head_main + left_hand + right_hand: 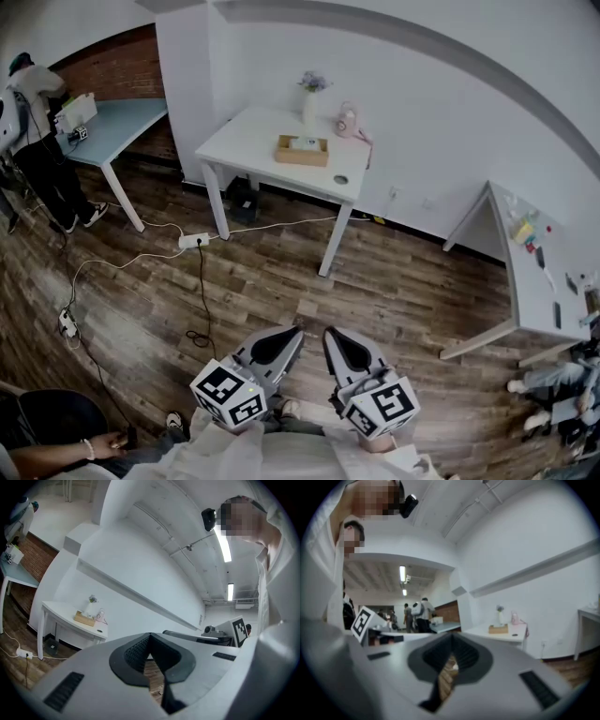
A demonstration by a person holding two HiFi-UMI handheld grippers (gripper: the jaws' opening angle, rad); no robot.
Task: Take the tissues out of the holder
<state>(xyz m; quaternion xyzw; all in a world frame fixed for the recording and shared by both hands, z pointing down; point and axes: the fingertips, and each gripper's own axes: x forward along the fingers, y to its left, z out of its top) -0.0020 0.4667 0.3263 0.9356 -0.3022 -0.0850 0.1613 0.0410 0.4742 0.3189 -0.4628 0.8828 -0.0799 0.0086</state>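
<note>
The grey left gripper [150, 635] is held level, its jaws closed tip to tip, and nothing is gripped between them. The grey right gripper [452, 635] is likewise closed on nothing. Both are kept well apart from the wooden tissue holder [302, 150], which is set on the white rectangular table [244, 141] by the wall, with white tissues [306, 143] seen inside it. One white vase of flowers [309, 105] and one pink object [347, 120] are placed just behind the holder. Three tables are counted: this one, a pale blue table [127, 117] at the left and a white side table [530, 300] at the right. A white power strip [194, 241] with its cables is laid on the wooden floor [394, 291] between the grippers and the table.
</note>
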